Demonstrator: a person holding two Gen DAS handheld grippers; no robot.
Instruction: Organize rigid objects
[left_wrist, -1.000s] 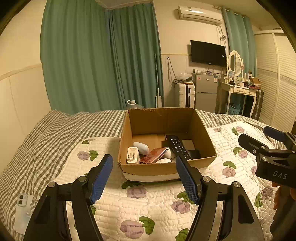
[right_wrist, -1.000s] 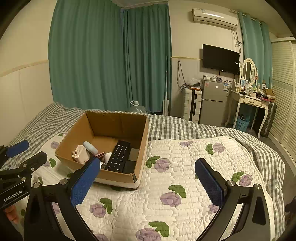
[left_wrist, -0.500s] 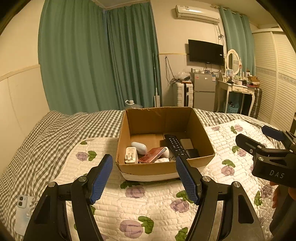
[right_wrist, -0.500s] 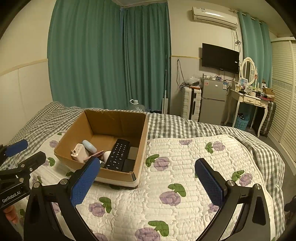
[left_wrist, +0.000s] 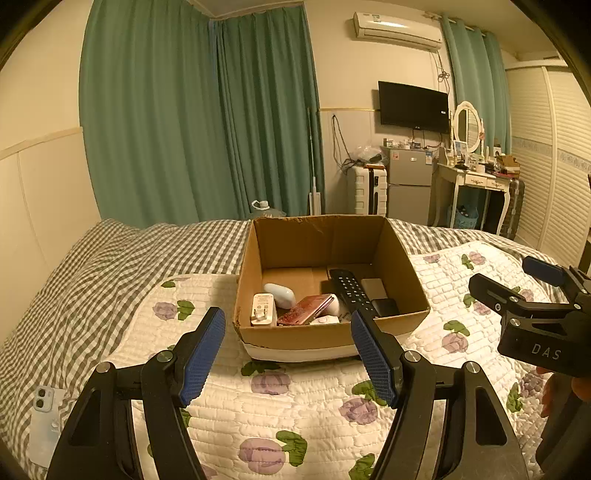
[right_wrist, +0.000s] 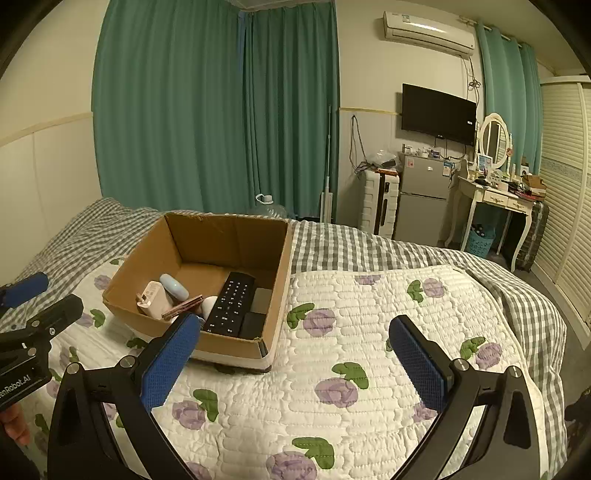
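A cardboard box (left_wrist: 325, 334) stands on the quilted bed; it also shows in the right wrist view (right_wrist: 236, 240). Inside lie a black remote (left_wrist: 351, 291), a white charger plug (left_wrist: 263, 309), a pale blue case (left_wrist: 280, 293), a reddish phone (left_wrist: 306, 309) and a dark small block (left_wrist: 385, 306). The remote (right_wrist: 231, 302) and charger (right_wrist: 151, 301) show in the right wrist view too. My left gripper (left_wrist: 288, 354) is open and empty, just in front of the box. My right gripper (right_wrist: 293, 358) is open and empty, right of the box.
A pale blue phone (left_wrist: 44, 417) lies on the checked blanket at the far left. The floral quilt (right_wrist: 369, 332) spreads right of the box. Beyond the bed stand a fridge (right_wrist: 421, 199), a dressing table (right_wrist: 495, 199) and green curtains (right_wrist: 221, 110).
Both grippers have drawn back and up slightly, so the box looks a bit farther off. Both stay open and empty.
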